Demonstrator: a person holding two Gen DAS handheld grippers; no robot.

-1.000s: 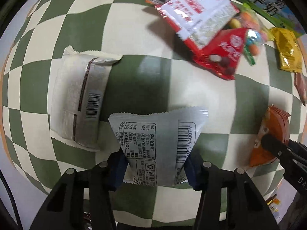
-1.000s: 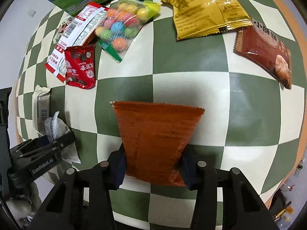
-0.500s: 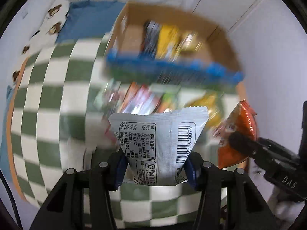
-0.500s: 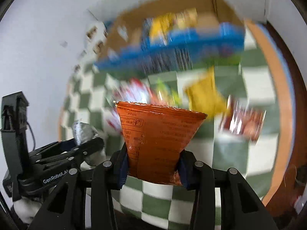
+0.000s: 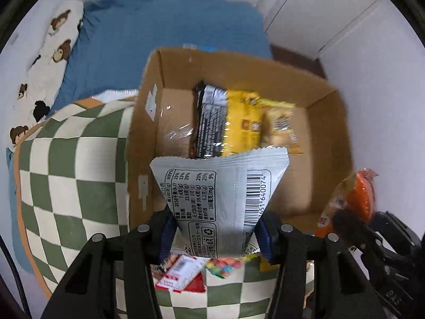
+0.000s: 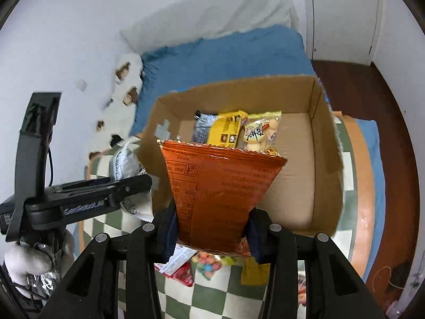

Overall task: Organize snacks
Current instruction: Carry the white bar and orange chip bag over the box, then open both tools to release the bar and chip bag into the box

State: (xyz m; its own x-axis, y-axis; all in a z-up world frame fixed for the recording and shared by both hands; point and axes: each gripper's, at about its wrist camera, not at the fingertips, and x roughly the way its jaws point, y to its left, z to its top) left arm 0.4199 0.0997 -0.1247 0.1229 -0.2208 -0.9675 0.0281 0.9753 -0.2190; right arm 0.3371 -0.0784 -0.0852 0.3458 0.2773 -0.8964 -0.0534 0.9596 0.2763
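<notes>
My left gripper [image 5: 215, 235] is shut on a white snack packet [image 5: 220, 199] with a barcode, held up in front of the open cardboard box [image 5: 148, 122]. My right gripper [image 6: 211, 235] is shut on an orange snack packet [image 6: 220, 191], held up before the same box [image 6: 325, 159]. In the box stand a black packet [image 5: 209, 125], a yellow packet [image 5: 243, 125] and a clear bag of round snacks [image 6: 261, 133]. In the left wrist view the right gripper's orange packet [image 5: 358, 199] shows at the right. In the right wrist view the left gripper [image 6: 79, 199] shows at the left.
The box stands on a green-and-white checked cloth [image 5: 66, 172]. Loose snacks lie below the grippers: a red-and-white packet [image 5: 180, 276], a bag of coloured candies [image 6: 207, 263], a yellow packet [image 6: 253, 273]. A blue bed [image 5: 159, 29] and white walls lie behind.
Both grippers have lifted their packets off the cloth and swung up and forward to face the box, which now fills the middle of both views.
</notes>
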